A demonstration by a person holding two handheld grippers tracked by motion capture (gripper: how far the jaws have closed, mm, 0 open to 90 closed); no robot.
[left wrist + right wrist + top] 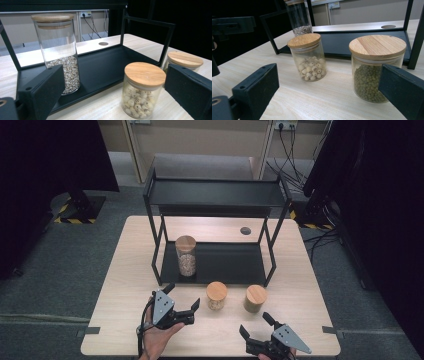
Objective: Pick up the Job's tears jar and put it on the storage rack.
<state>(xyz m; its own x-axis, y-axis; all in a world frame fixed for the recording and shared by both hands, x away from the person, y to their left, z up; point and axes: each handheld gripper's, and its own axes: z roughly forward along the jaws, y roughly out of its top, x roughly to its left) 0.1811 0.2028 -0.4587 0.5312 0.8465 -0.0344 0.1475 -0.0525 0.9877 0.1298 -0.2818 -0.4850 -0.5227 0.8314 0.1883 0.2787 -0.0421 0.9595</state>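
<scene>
Three wood-lidded glass jars (216, 295): one tall, two short.

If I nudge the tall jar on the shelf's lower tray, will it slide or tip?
The tall jar looks narrow for its height, so a push near its wooden lid would probably tip it. The grains fill only its lower part, which likely keeps its weight low and helps a low push slide it. Its clear wall looks like smooth glass, probably slippery and breakable in a claw.
</scene>
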